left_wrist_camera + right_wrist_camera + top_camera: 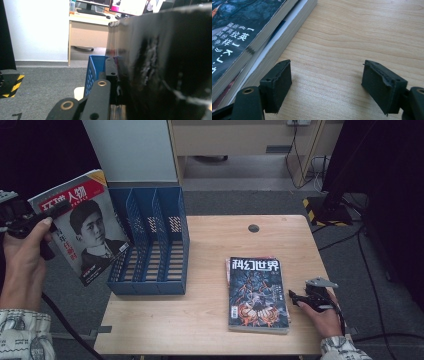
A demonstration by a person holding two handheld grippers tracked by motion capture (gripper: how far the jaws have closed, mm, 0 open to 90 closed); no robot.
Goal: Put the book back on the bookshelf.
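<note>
Here the left gripper (47, 215) jaws clamp the magazine (82, 232); right gripper (327, 85) jaws gape, empty.

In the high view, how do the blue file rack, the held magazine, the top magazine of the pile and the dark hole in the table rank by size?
1. blue file rack
2. and 3. held magazine in the left gripper and the top magazine of the pile: they look alike, and the held one is raised nearer the camera, so no ranking.
4. dark hole
</note>
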